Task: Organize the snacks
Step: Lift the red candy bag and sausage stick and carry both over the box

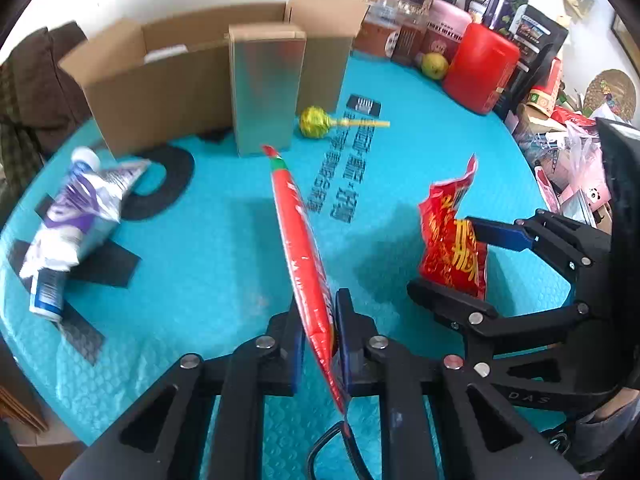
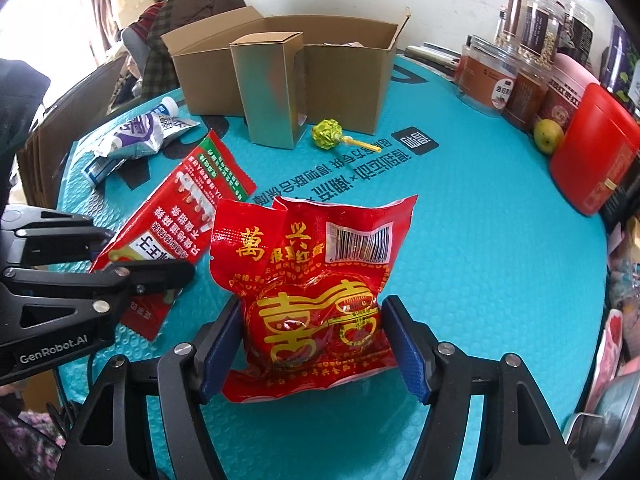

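Note:
My left gripper (image 1: 318, 344) is shut on a flat red snack packet with a green top (image 1: 298, 236), held edge-on above the table; the packet also shows in the right wrist view (image 2: 168, 216). My right gripper (image 2: 312, 344) is shut on a puffy red bag with gold characters (image 2: 312, 284), lifted off the table; the bag shows in the left wrist view (image 1: 452, 236) too. A yellow-green lollipop (image 1: 316, 122) lies near the open cardboard box (image 1: 160, 76). A small silver carton (image 1: 266, 88) stands before the box.
A crumpled purple-white pouch (image 1: 76, 216) lies at the left on the blue mat (image 1: 200, 264). A red tin (image 1: 480, 68), a green fruit (image 1: 434, 65) and several jars (image 2: 520, 60) line the far right edge. Clutter sits off the right side.

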A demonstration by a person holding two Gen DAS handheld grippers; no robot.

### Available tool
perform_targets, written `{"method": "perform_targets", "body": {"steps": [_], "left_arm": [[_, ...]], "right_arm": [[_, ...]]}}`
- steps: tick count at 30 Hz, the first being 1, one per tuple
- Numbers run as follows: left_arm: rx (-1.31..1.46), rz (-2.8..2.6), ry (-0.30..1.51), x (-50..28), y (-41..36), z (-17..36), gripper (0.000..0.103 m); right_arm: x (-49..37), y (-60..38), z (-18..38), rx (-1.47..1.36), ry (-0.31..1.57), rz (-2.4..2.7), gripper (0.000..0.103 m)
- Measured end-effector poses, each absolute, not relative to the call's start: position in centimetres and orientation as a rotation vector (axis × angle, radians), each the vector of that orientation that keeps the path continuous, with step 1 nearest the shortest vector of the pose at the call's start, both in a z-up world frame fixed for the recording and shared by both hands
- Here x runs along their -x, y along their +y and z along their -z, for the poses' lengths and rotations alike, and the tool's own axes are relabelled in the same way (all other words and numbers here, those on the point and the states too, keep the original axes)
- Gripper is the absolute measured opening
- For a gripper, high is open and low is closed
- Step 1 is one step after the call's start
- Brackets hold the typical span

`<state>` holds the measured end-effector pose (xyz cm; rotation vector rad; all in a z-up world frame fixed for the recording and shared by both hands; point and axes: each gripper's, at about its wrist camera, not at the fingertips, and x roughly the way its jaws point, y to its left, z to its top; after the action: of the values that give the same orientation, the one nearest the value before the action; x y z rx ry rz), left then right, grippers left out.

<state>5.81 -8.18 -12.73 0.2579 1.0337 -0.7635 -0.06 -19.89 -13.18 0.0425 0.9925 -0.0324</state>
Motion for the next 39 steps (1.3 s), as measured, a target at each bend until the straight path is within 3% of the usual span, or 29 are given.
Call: {"method": "perform_targets", "body": {"steps": [10,19,39], "left_arm": [[-0.315,0.781,0.939,-4.7,-8.5,11.1,0.010],[-0.277,0.736,1.101,-6.1,-9.8,13.5,0.010],[-0.309,0.726,0.865,-3.2,-9.5,9.8,0.009]], "right_arm": [[0.6,-19.6,13.1,-0.060,0.971,0.040,0.069],[1.4,-19.9,13.2,-0.082,0.964,0.043,0.069],[2.1,-20.8,12.9,-0.152,0.933,0.037,0.068]]}}
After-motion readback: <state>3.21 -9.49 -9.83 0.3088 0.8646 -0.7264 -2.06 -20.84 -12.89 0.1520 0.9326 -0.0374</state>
